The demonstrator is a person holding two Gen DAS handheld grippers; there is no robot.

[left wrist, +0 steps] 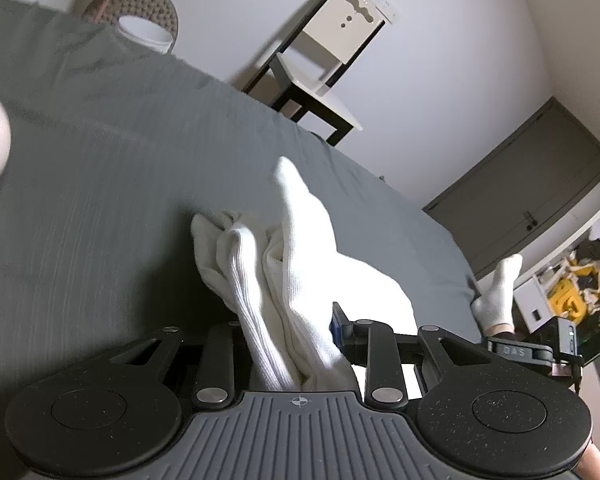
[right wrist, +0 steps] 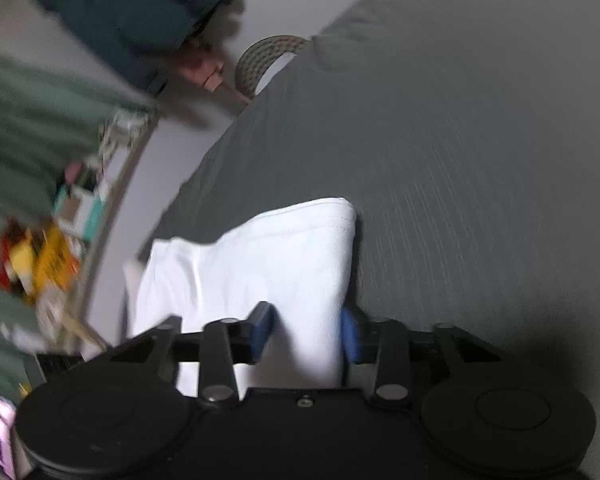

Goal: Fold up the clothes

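Left tool (left wrist: 296,344) pinching bunched white socks (left wrist: 296,264) above grey bed (left wrist: 100,200). Right tool (right wrist: 306,330) pinching white cloth (right wrist: 260,264), view blurry. Both soft, light, floppy; best grabbed at edges, cuffs.

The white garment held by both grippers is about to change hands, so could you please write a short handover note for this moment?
Left gripper: white ribbed fabric fills the gap between its fingers; it looks clamped.
Right gripper: a smooth fold of the white garment sits between its blue pads; whether they pinch it is unclear.
The garment is bunched over the grey bedspread, not flat. A person's foot in a white sock shows past the bed's far edge.
Done: garment picked up. Left: spread it, fold it, set it down.
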